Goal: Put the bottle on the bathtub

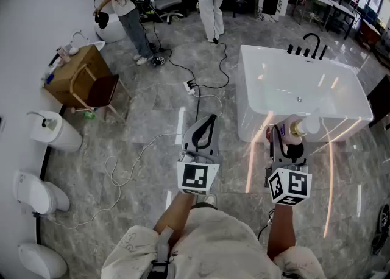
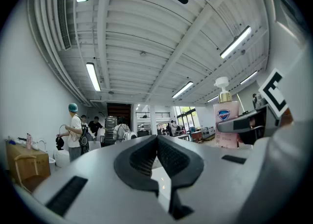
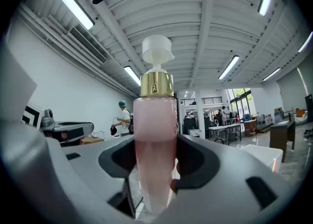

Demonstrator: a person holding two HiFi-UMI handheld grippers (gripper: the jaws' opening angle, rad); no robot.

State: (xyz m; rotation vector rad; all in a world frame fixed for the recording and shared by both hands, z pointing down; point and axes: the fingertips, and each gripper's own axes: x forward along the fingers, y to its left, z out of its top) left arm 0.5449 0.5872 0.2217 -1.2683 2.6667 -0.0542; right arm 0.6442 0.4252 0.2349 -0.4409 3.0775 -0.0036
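A pink pump bottle [image 3: 155, 140] with a gold collar and a white pump head stands upright between the jaws of my right gripper [image 3: 155, 169], which is shut on it. In the head view the bottle [image 1: 297, 130] hangs at the near rim of the white bathtub [image 1: 341, 98], with my right gripper [image 1: 287, 144] just short of that rim. The left gripper view shows the same bottle [image 2: 226, 123] off to its right. My left gripper [image 2: 157, 162] is shut with nothing in it. It hovers over the floor, left of the tub, as the left gripper [image 1: 202, 139] in the head view.
Black taps [image 1: 308, 46] stand on the tub's far rim. A white cable [image 1: 131, 162] trails over the grey floor. Toilets [image 1: 53, 130] and a wooden cabinet [image 1: 76, 77] line the left wall. People [image 1: 125, 7] stand at the back.
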